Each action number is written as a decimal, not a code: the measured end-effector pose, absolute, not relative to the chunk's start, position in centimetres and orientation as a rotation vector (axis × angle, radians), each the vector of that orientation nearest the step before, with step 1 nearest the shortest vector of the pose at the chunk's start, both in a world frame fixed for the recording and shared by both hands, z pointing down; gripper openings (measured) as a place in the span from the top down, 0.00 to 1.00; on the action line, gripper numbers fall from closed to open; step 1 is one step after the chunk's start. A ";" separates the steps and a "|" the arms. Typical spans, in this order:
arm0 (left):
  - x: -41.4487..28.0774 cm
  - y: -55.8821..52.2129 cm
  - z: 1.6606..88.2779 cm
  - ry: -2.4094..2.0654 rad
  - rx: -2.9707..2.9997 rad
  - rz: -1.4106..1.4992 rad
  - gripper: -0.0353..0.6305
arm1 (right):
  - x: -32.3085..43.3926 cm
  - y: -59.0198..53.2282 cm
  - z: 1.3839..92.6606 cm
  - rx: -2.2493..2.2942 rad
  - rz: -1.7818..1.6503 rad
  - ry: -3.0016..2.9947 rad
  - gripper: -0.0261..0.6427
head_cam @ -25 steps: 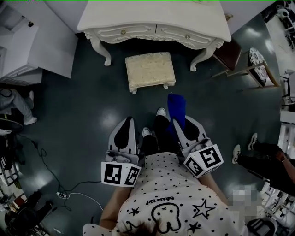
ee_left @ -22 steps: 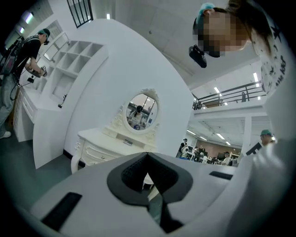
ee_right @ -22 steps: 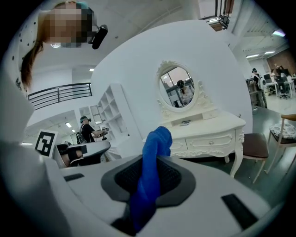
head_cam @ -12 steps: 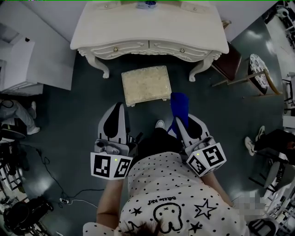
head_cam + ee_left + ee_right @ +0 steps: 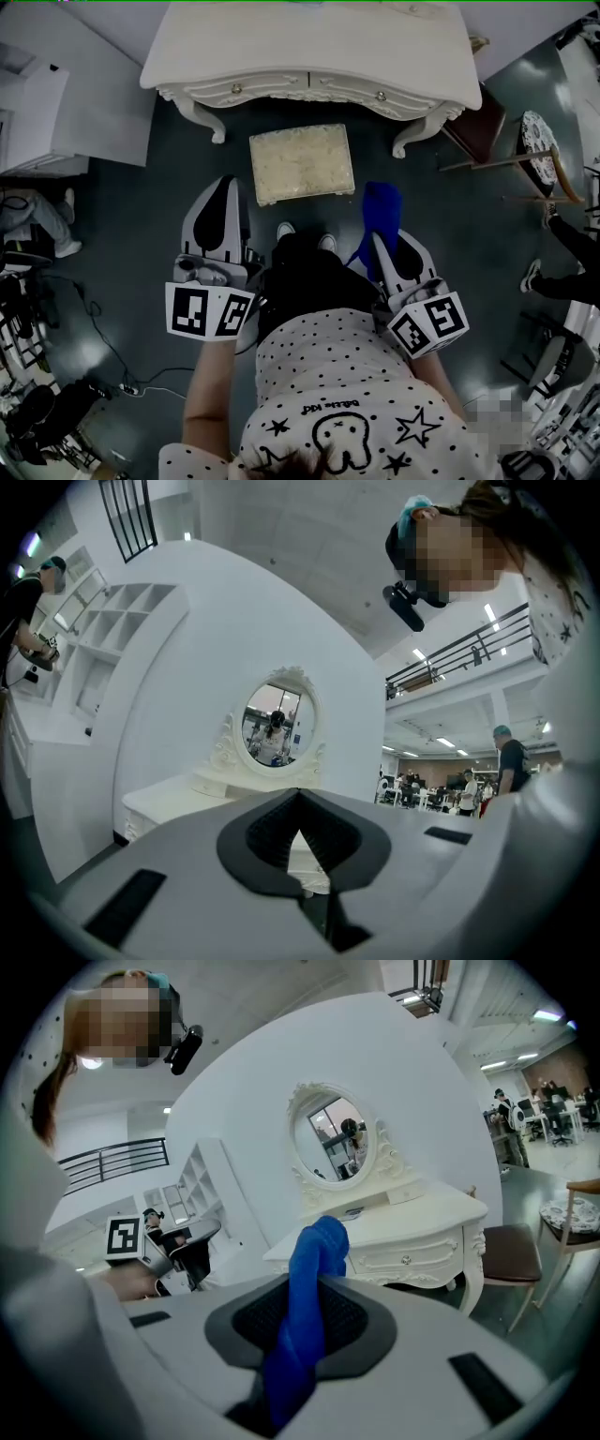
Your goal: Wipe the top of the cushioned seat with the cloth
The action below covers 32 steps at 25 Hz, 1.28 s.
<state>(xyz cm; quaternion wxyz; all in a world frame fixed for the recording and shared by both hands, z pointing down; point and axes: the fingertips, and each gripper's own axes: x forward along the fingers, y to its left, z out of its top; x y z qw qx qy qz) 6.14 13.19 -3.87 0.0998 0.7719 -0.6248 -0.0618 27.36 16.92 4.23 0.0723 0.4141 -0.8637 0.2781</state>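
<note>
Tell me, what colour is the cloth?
Bright blue. The soft crumpled cloth shows best in the right gripper view.

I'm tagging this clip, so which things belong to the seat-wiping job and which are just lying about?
Job: cushioned seat; blue cloth; right tool, shut on the cloth.
Lying about: dressing table; mirror; chair; floor cable; left tool, shut and empty.
</note>
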 end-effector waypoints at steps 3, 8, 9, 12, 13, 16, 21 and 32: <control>6.0 12.0 -2.8 -1.810 2.291 -0.153 0.95 | 27.3 15.6 5.2 1.267 0.819 -2.557 0.84; 4.3 9.8 -0.3 -1.748 2.289 -0.095 0.95 | 26.0 13.2 6.2 1.309 0.820 -2.486 0.84; 3.7 9.2 0.2 -1.739 2.295 -0.080 0.95 | 25.4 12.7 6.5 1.316 0.825 -2.471 0.84; 1.6 7.4 1.5 -1.714 2.309 -0.024 0.95 | 23.0 11.1 6.8 1.344 0.848 -2.437 0.84; 0.8 6.7 1.9 -1.706 2.305 -0.015 0.95 | 22.1 10.5 6.7 1.355 0.857 -2.431 0.84; -2.3 4.5 2.6 -1.698 2.273 -0.024 0.95 | 19.7 8.7 6.3 1.392 0.866 -2.416 0.84; -6.3 1.5 3.8 -1.692 2.260 0.008 0.95 | 17.2 6.6 6.0 1.460 0.847 -2.384 0.84; -6.6 0.9 8.9 -1.585 2.221 0.067 0.95 | 16.0 6.0 9.7 1.409 0.829 -2.281 0.84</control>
